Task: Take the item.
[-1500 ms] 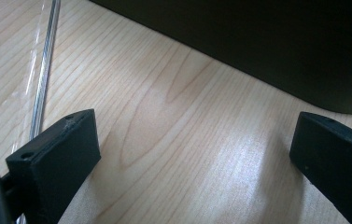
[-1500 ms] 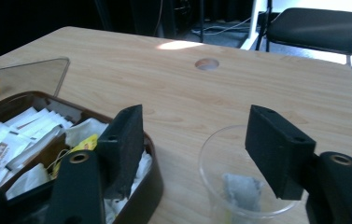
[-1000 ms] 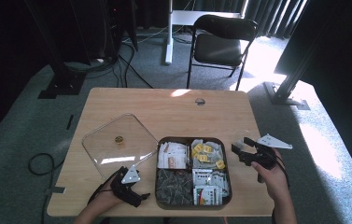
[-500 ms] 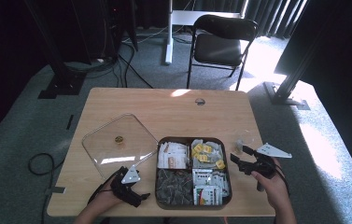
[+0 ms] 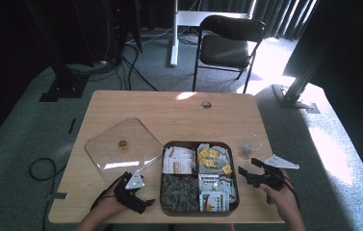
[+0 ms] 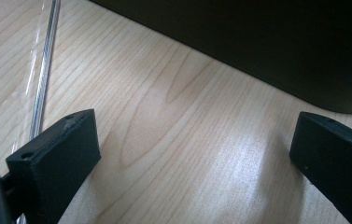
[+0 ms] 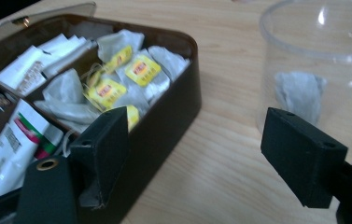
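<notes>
I hold the right gripper [image 5: 247, 174] wide and empty between box [image 5: 233, 159] and cup [image 5: 249, 145], while the left gripper [image 5: 140, 202], also wide, rests beside the lid [image 5: 121, 147], keeping the box clear.

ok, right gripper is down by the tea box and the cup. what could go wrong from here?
1. The right gripper, jaws open with nothing between them, sits close to the clear cup; a sideways nudge might tip it with its tea bag.
2. It could catch the tea box wall.
3. The clear lid lies by the left gripper.
</notes>
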